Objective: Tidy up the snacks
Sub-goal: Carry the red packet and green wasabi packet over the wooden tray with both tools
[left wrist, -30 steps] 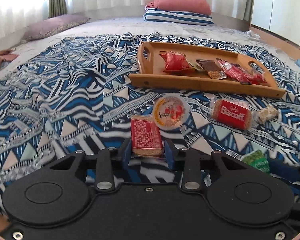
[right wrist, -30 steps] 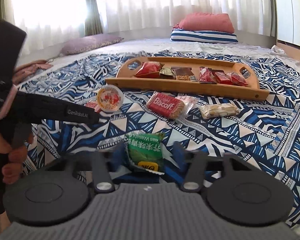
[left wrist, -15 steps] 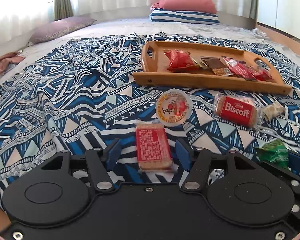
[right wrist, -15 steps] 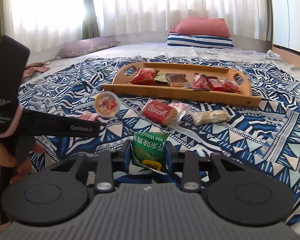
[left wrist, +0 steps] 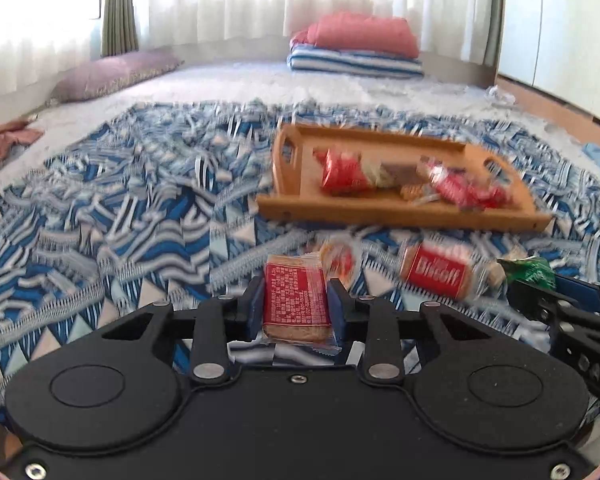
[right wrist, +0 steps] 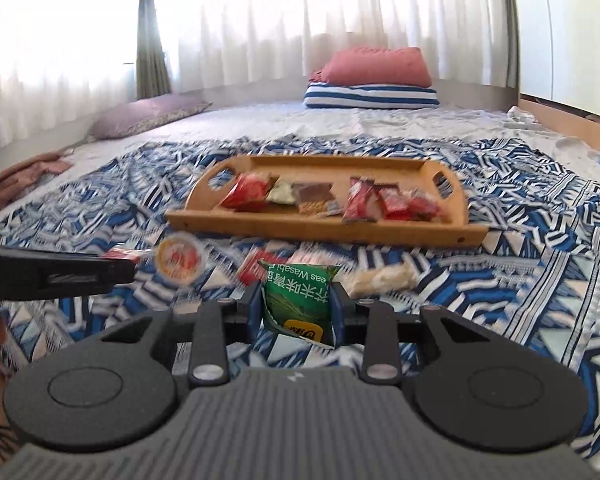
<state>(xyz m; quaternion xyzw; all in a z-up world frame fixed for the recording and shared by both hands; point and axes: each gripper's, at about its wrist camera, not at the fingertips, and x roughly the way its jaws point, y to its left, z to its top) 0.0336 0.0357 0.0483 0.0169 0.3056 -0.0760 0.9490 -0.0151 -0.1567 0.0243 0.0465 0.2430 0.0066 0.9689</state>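
So both grippers are loaded: the left gripper (left wrist: 295,307), jaws just closed, pinches a red biscuit pack (left wrist: 296,300), and the right gripper (right wrist: 297,306) clamps a green wasabi-pea packet (right wrist: 298,300). Wooden tray (right wrist: 320,232) lies straight ahead, long axis left-right, roughly equally reachable.

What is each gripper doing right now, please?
Left gripper: its jaws have just been closing and are shut on the red biscuit packet.
Right gripper: shut on the green wasabi snack packet.

Bed (right wrist: 260,124) with patterned blanket (right wrist: 540,248); on it wooden tray (right wrist: 324,232), Biscoff pack (left wrist: 440,274), round cup (right wrist: 179,258), pillows (right wrist: 372,80).
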